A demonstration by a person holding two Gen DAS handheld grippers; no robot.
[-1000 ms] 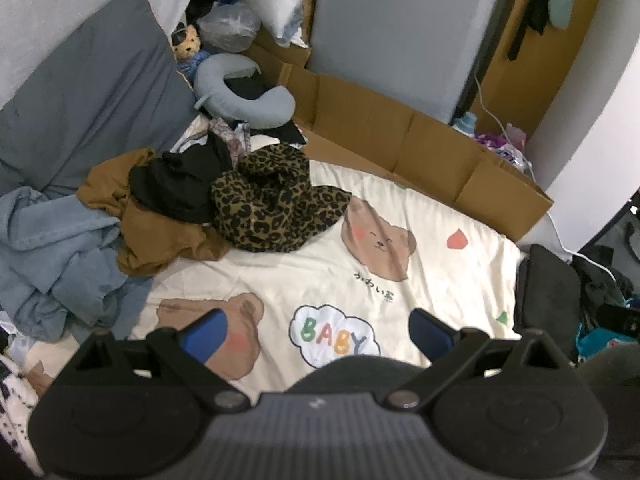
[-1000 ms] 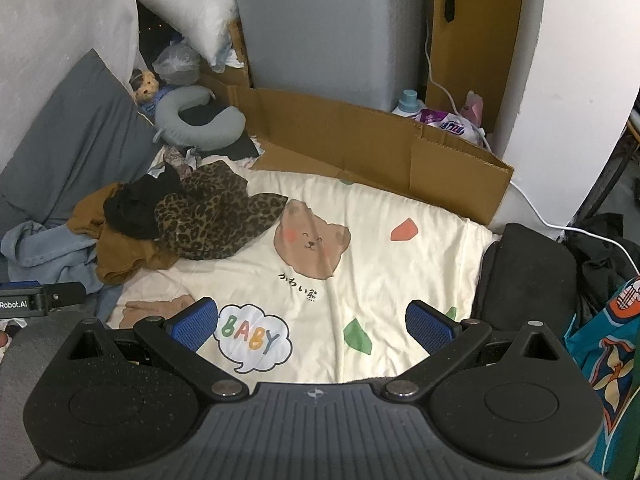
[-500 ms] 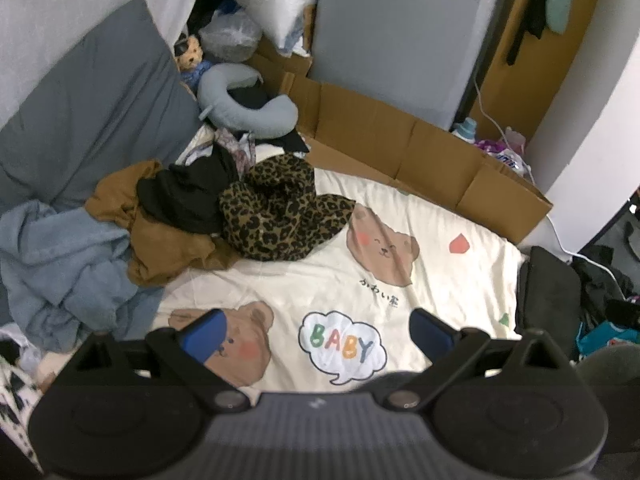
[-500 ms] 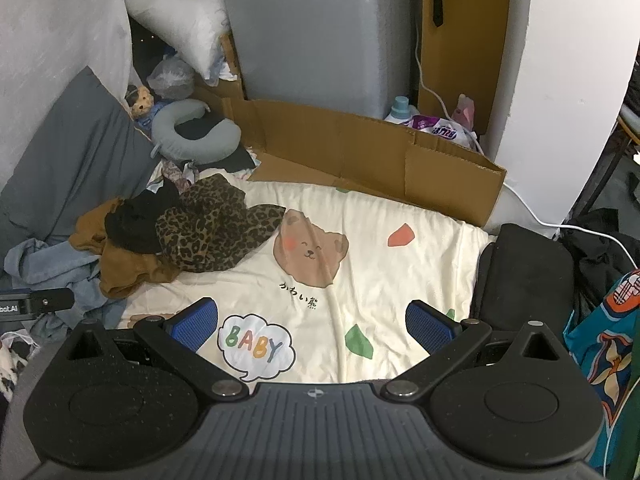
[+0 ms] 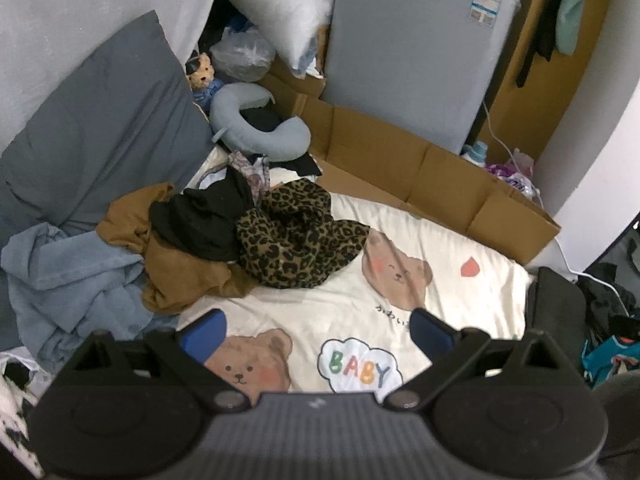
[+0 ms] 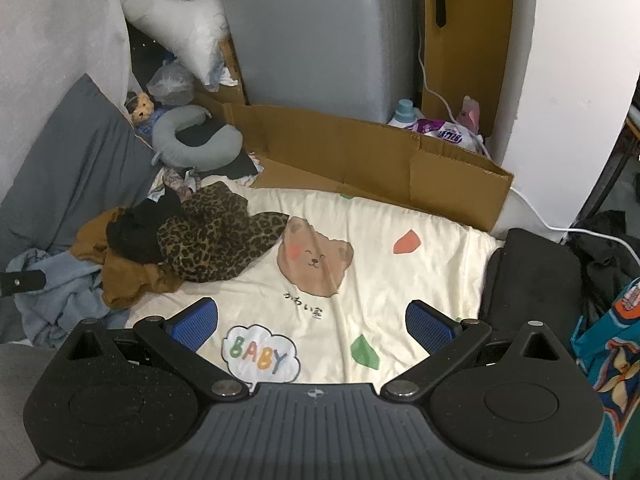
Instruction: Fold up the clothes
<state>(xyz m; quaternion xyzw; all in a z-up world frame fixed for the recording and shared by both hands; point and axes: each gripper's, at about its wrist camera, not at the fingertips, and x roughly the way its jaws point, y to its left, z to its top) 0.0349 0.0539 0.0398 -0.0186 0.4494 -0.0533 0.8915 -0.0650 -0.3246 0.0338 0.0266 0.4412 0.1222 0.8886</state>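
Observation:
A heap of crumpled clothes lies at the left of a cream bear-print blanket (image 5: 340, 304): a leopard-print garment (image 5: 296, 240), a black one (image 5: 200, 220), a brown one (image 5: 176, 276) and a light blue one (image 5: 68, 276). The heap also shows in the right wrist view, with the leopard-print garment (image 6: 216, 236) nearest the blanket (image 6: 400, 280). My left gripper (image 5: 316, 330) is open and empty, held above the blanket short of the heap. My right gripper (image 6: 312, 322) is open and empty above the blanket's middle.
A grey pillow (image 5: 92, 128) leans at the left. A grey neck pillow (image 5: 260, 136) and a teddy bear (image 5: 202, 76) lie behind the heap. A cardboard wall (image 6: 360, 160) borders the far edge. A black bag (image 6: 532, 276) and colourful cloth (image 6: 616, 360) sit at the right.
Both grippers have drawn back and risen, so more of the room shows. The clothes have not moved. Both stay open.

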